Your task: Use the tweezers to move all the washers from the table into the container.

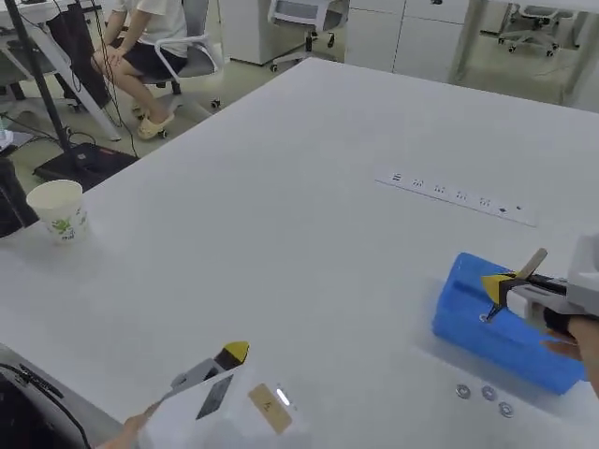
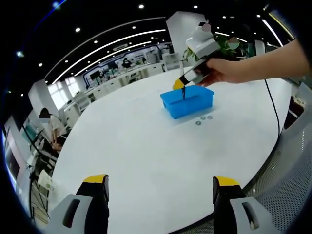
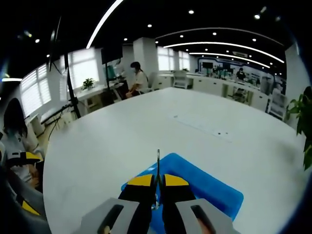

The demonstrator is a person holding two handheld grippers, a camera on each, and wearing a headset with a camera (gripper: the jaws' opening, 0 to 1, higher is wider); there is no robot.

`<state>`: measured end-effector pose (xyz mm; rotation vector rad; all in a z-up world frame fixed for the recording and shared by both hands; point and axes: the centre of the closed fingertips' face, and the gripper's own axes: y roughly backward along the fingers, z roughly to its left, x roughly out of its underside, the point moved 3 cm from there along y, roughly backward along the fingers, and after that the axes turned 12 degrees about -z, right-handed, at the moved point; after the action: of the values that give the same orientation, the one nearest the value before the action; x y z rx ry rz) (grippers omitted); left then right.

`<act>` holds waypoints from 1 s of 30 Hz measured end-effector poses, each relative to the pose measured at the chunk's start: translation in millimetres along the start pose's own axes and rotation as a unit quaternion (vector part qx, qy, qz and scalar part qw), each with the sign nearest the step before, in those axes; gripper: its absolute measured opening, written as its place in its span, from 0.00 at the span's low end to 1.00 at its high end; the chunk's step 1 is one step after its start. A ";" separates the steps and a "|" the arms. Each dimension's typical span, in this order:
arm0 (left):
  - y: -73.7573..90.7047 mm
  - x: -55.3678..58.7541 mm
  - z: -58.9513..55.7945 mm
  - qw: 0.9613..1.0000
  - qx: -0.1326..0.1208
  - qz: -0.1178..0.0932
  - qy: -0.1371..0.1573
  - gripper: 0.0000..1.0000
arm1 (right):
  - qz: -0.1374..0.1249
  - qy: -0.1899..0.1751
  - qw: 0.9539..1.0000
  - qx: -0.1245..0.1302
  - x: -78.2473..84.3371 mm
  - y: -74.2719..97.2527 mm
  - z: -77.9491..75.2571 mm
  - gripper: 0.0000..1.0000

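Container (image 1: 510, 351) bright blue on a plain white table (image 1: 281, 215); washers (image 1: 487, 393) silvery grey. Left gripper (image 2: 161, 183) and right gripper (image 3: 157, 181) are pale grey with yellow-capped black jaws; tweezers (image 3: 157, 161) dark grey. Paper cup (image 1: 58, 210) is white (green leafy print on its side); socket strip (image 1: 456, 195) white with small dark marks.

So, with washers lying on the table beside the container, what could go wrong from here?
The three washers lie close together beside the container, so the tweezers may knock a neighbour away while picking one. The tweezers are thin and pinched in the right gripper; pressing on the table might twist them in its grip. The left gripper is open and far off, so a bump could shift the container.
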<state>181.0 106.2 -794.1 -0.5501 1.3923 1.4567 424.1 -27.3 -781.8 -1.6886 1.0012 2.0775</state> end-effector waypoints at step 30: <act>-0.1 2.5 1.9 1.000 -0.002 0.011 0.001 0.90 | 0.003 0.026 1.000 0.002 29.7 -15.6 -1.6 0.03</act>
<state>180.7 108.9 -795.8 -0.5401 1.4007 1.4761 426.6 -23.1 -815.0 -1.7472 1.0259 2.0440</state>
